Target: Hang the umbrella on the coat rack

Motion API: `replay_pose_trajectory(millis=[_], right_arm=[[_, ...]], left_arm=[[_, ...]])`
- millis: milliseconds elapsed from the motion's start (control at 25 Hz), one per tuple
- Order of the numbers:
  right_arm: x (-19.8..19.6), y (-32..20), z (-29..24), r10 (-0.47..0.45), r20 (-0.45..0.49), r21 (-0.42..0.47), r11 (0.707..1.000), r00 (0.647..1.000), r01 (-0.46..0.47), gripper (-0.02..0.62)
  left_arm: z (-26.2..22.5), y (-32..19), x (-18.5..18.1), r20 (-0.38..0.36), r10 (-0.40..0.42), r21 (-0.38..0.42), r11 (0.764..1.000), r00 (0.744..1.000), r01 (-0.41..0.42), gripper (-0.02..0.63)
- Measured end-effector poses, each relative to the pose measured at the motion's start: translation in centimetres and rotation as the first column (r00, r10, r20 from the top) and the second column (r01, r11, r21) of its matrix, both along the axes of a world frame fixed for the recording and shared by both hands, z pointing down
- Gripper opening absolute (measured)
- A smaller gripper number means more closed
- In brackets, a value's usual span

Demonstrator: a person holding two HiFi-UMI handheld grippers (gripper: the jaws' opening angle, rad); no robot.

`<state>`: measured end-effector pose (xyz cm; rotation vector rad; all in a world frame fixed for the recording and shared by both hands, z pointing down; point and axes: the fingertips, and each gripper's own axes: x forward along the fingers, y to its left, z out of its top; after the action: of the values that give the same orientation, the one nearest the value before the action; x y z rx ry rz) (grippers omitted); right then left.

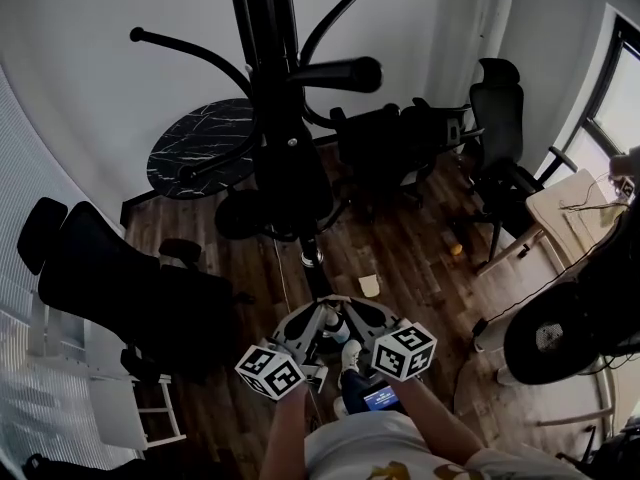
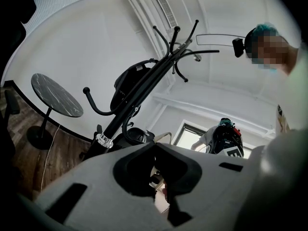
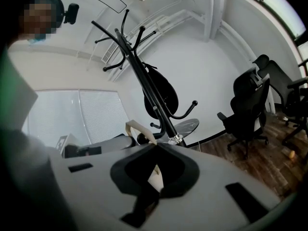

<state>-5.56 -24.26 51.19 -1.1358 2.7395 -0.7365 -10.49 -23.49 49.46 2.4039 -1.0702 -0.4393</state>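
The black coat rack [image 1: 268,28] stands straight ahead, with its curved hooks spread near the top [image 2: 175,37] [image 3: 126,37]. A dark oval bundle, seemingly the folded umbrella [image 1: 292,183] [image 2: 126,83] [image 3: 163,88], hangs against the pole at mid height. Below it both grippers sit close together by the pole's lower part. The left gripper [image 1: 318,320] [image 2: 155,146] is shut with nothing seen in it. The right gripper [image 1: 345,316] [image 3: 155,146] also looks shut. A pale beige strip [image 3: 137,129] shows at its tips; whether it is pinched I cannot tell.
A round black marble table [image 1: 200,148] stands behind the rack on the left. Black office chairs [image 1: 495,128] fill the right, another black chair [image 1: 110,278] the left. A beige desk [image 1: 565,213] is at the far right. Another person [image 2: 226,138] stands by the window.
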Motion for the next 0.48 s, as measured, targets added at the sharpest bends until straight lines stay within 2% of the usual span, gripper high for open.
replay_pose_trajectory(millis=[480], right_arm=[[0.0, -1.3, 1.2, -0.002, 0.0, -0.028, 1.0, 1.0, 0.002, 0.014]], left_arm=[[1.2, -1.2, -0.3, 0.008, 0.002, -0.024, 1.0, 1.0, -0.002, 0.021]])
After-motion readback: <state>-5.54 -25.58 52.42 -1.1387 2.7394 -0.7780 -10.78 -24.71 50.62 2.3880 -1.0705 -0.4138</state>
